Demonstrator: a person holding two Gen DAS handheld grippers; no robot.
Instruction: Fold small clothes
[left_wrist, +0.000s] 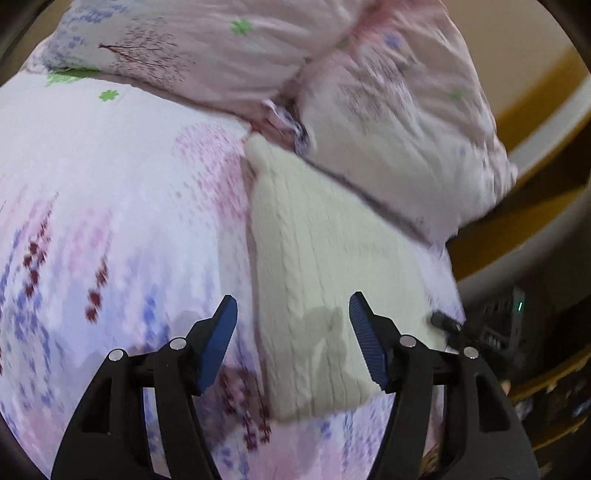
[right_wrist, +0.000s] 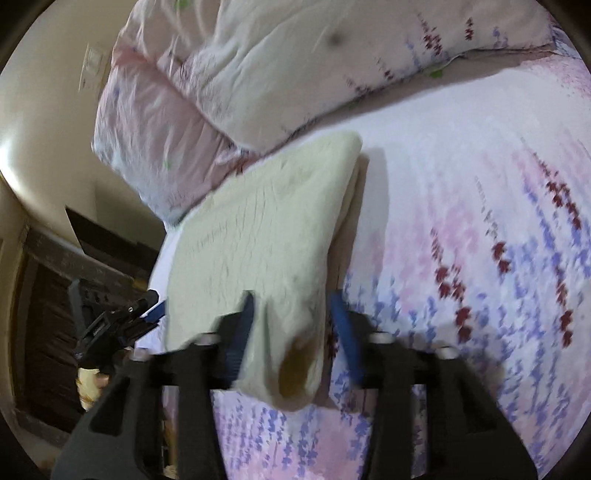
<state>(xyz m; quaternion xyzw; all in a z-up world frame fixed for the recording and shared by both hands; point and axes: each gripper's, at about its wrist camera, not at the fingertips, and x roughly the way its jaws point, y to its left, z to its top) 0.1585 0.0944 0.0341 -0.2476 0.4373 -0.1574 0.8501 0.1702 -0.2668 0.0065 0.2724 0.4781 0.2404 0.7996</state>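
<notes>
A cream cable-knit garment (left_wrist: 317, 280) lies folded on the floral bedsheet (left_wrist: 110, 206), near the bed's edge. My left gripper (left_wrist: 291, 314) is open and empty, hovering just above the garment's near end. In the right wrist view the same garment (right_wrist: 266, 236) lies ahead, and its near corner sits between the fingers of my right gripper (right_wrist: 295, 314). The right jaws stand apart and do not pinch the cloth. The left gripper also shows in the right wrist view (right_wrist: 122, 317), at the bed's left edge.
Pink floral pillows (left_wrist: 388, 122) lie just beyond the garment, also in the right wrist view (right_wrist: 229, 85). The bed's edge drops off beside the garment to dark wooden furniture (right_wrist: 55, 295) and a cream wall (right_wrist: 48, 110).
</notes>
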